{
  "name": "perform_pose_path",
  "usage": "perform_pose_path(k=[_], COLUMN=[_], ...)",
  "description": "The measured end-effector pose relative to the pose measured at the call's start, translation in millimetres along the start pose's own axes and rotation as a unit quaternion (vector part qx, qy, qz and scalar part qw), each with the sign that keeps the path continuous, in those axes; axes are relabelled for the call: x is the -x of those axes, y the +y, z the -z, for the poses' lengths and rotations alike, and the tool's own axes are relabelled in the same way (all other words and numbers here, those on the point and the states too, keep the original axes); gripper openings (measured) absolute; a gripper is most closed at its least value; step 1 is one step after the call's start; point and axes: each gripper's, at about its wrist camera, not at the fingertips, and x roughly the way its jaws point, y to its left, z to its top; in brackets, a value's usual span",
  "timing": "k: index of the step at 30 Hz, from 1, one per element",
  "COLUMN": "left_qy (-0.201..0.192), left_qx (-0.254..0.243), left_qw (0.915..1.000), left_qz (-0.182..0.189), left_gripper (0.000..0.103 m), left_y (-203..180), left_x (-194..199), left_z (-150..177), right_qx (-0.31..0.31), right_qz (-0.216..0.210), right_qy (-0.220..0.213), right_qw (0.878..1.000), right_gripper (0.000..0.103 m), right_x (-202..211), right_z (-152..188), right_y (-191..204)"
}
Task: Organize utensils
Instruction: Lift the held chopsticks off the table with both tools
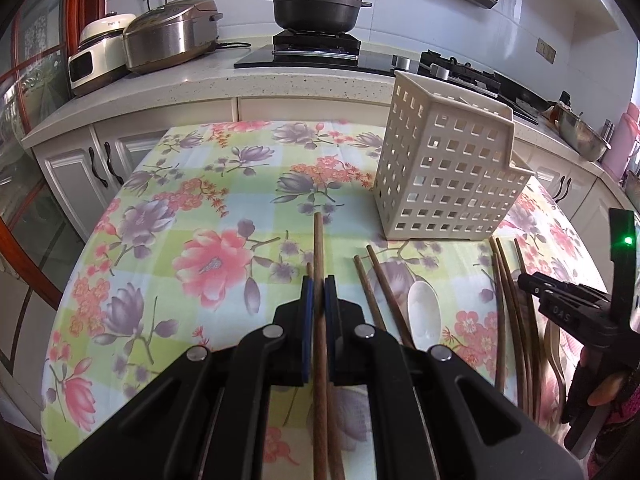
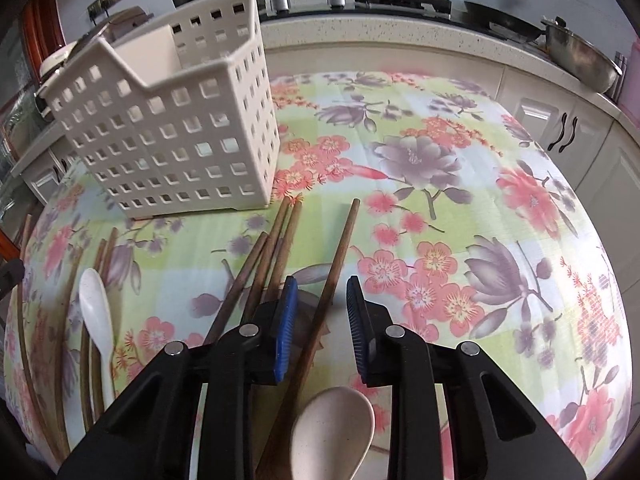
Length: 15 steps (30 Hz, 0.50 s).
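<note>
1. Pinching one chopstick (image 1: 319, 264), the left gripper (image 1: 319, 292) is fully closed, tip jutting ahead.
2. Right gripper (image 2: 322, 312) stands part open; another stick (image 2: 338, 256) lies between, untouched.
3. Light, stiff, slick wood: I'd grip mid-shaft.
4. Caddy (image 2: 168, 120) waits ahead-left.

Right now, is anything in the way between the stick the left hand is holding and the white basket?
Nothing visible blocks it. The left gripper is shut on a chopstick, and only bare flowered tablecloth lies between it and the basket, which looks empty. The other chopsticks lie lower down, beside it.
</note>
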Motion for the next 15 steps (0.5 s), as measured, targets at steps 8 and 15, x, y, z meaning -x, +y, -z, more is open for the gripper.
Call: perform_pose_path(k=[8, 15], left_qy=[0.001, -0.021], left_qx=[-0.005, -0.006], left_qw=[1.0, 0.9998], left_qz=[0.0, 0.001], left_gripper=[0.006, 0.006], left_y=[-0.2, -0.2], left_x=[-6.4, 14.9], left_z=[0.7, -1.9], right_qx=[0.014, 0.012], right_qz=[0.008, -0.024], right_qy=[0.007, -0.059], right_qw=[1.0, 0.998], right_gripper=[0.008, 0.007], right_x=[-4.0, 37.0], right_z=[-5.2, -7.8], right_y=[-0.7, -0.9])
